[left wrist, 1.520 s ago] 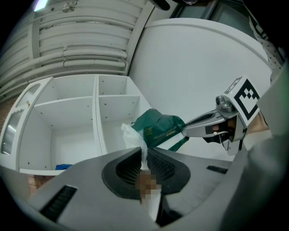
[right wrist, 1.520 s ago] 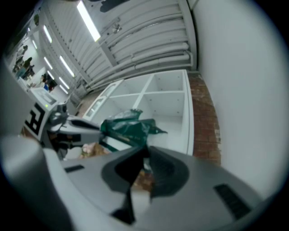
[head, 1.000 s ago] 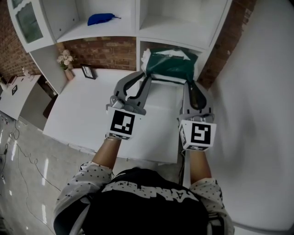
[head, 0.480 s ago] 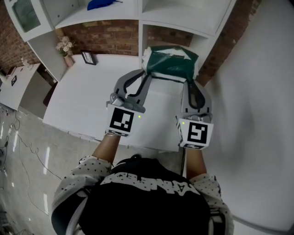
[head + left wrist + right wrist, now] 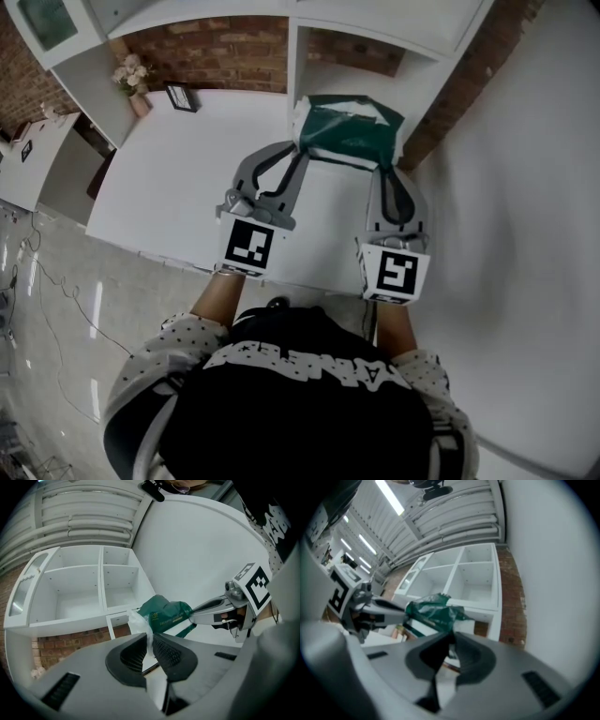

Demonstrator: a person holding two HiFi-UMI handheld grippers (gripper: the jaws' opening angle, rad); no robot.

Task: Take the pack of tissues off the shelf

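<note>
Left tool [image 5: 298,157] is shut tight on the clear plastic flap at the left end of the pack of tissues [image 5: 349,131]; left gripper view shows its ribbed pads [image 5: 132,654] nearly together w/ only that thin film btwn them. Right tool [image 5: 386,169] is likewise clamped, on a bunch of green wrapper at the pack's right end, jaws almost closed w/ the crumpled film caught at the tips. Pack is dark green w/ pale print on the side, a bit of white showing on top, and it spans the gap btwn the two tools, long side running left to right. It sits out in front of the white shelf [image 5: 375,37], before the lower right compartment, over the back part of the white surface [image 5: 178,178]; both gripper views show it out in front of the shelf boards, but can't tell from head view if its underside touches the surface. Both tools reach fwd side by side, roughly level, marker cubes toward the person, whose hands hold them from behind; dotted sleeves and a black top w/ white lettering fill the bottom of head view. At the surface's far left corner stand a small vase of flowers [image 5: 133,75] and, just beside it, a dark picture frame [image 5: 181,96], both well apart from the pack. Brick wall [image 5: 225,52] shows behind, under the shelf's upper boards; white wall runs along the right
</note>
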